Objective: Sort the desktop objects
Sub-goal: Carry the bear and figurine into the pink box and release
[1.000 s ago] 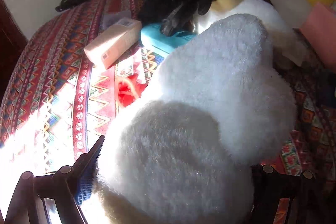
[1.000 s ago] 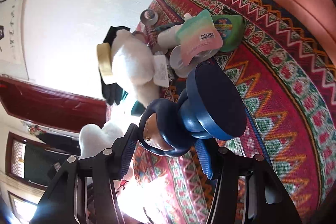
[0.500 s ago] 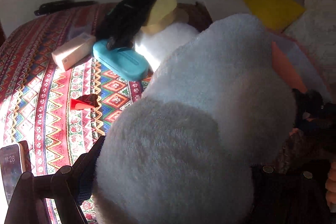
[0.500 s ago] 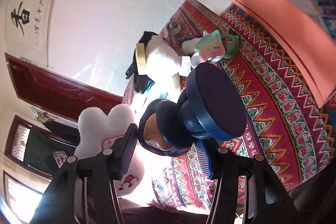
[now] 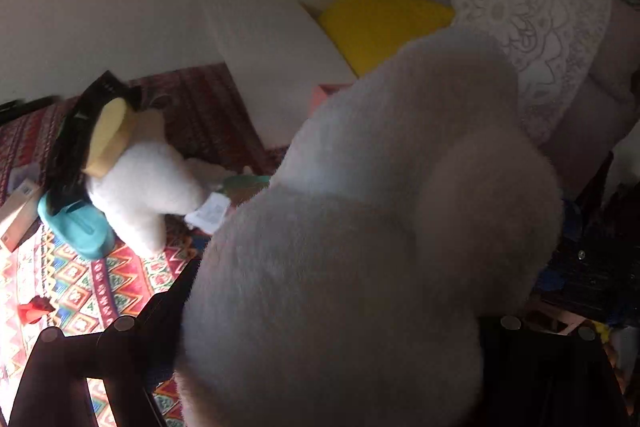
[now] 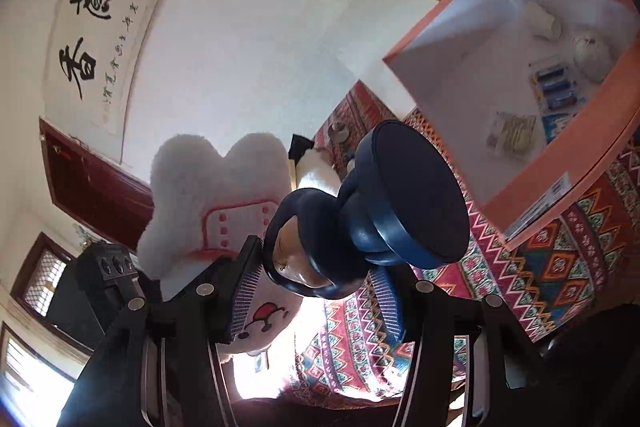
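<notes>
A big white plush toy [image 5: 360, 227] fills the left wrist view, and my left gripper [image 5: 340, 311] is shut on it above the patterned cloth [image 5: 80, 287]. The plush hides the right finger. The right wrist view shows that plush [image 6: 212, 199] at the left, with its red stitched patch. My right gripper [image 6: 316, 283] is shut on a dark blue figurine [image 6: 360, 219] with a round flat base, held in the air. Up and to the right of the figurine stands an open pink box [image 6: 580, 163] with a white inside.
On the cloth lie a second white plush [image 5: 148, 183], a yellow sponge [image 5: 108, 135], a black glove [image 5: 72, 147], a teal case [image 5: 76, 227] and a beige carton [image 5: 18, 211]. Batteries [image 6: 556, 87] and small white items sit in the box. A yellow cushion [image 5: 380, 23] and pillows lie behind.
Both grippers have risen and swung right with their loads. The pink box's inside has come into the right view, and the table objects have slid left in the left view.
</notes>
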The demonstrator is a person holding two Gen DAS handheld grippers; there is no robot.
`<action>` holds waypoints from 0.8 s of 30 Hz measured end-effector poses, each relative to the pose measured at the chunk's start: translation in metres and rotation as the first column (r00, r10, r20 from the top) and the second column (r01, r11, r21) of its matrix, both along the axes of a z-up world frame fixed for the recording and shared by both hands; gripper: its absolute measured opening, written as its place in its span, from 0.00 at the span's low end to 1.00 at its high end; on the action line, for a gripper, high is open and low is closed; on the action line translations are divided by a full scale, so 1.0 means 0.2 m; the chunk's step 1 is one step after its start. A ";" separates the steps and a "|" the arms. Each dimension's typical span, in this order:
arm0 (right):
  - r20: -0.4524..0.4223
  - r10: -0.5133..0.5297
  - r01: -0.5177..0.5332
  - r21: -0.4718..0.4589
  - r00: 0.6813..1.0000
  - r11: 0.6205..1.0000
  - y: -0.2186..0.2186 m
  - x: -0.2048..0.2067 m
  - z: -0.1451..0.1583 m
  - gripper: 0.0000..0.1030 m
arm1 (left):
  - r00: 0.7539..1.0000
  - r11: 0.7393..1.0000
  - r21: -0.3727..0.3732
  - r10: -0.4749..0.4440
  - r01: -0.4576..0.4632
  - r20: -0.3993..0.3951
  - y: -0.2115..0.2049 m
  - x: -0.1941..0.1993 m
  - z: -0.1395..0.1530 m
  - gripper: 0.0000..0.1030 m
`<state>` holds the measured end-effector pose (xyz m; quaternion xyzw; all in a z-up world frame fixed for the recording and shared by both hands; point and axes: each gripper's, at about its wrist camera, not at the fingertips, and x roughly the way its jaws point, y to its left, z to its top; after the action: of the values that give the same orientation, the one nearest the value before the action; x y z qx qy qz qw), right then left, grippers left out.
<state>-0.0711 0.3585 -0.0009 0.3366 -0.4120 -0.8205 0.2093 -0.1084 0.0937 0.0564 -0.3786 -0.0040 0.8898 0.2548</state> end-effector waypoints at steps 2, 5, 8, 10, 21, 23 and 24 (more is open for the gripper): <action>-0.013 -0.041 0.041 0.011 0.999 0.999 0.10 0.03 0.03 0.54 | 0.999 0.999 0.015 -0.048 0.048 -0.012 0.13 -0.03 0.04 0.87; -0.033 -0.106 0.107 0.033 0.994 0.994 0.26 0.07 0.08 0.55 | 0.993 0.993 0.041 -0.112 0.113 -0.031 0.32 -0.11 0.11 0.87; -0.054 -0.176 0.180 0.093 0.983 0.979 0.41 0.08 0.12 0.55 | 0.985 0.984 0.054 -0.167 0.169 -0.044 0.51 -0.20 0.16 0.87; -0.076 -0.216 0.226 0.155 0.973 0.962 0.49 0.06 0.15 0.55 | 0.979 0.978 0.062 -0.198 0.201 -0.048 0.63 -0.27 0.18 0.87; -0.048 -0.288 0.270 0.525 0.956 0.807 0.65 -0.36 0.08 0.58 | 0.976 0.976 0.051 -0.214 0.213 0.033 1.09 -0.82 -0.09 0.91; -0.058 -0.328 0.297 0.590 0.943 0.751 0.63 -0.42 0.07 0.78 | 0.986 0.985 0.048 -0.167 0.166 0.015 1.05 -0.86 -0.11 0.93; -0.091 -0.351 0.330 0.614 0.932 0.717 0.62 -0.42 0.08 0.84 | 0.990 0.989 0.043 -0.141 0.141 -0.001 1.02 -0.86 -0.11 0.95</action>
<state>-0.1550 0.4824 0.0144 0.3178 -0.1777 -0.9284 -0.0739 -0.2813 0.2972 0.0340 -0.3736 0.0034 0.8688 0.3249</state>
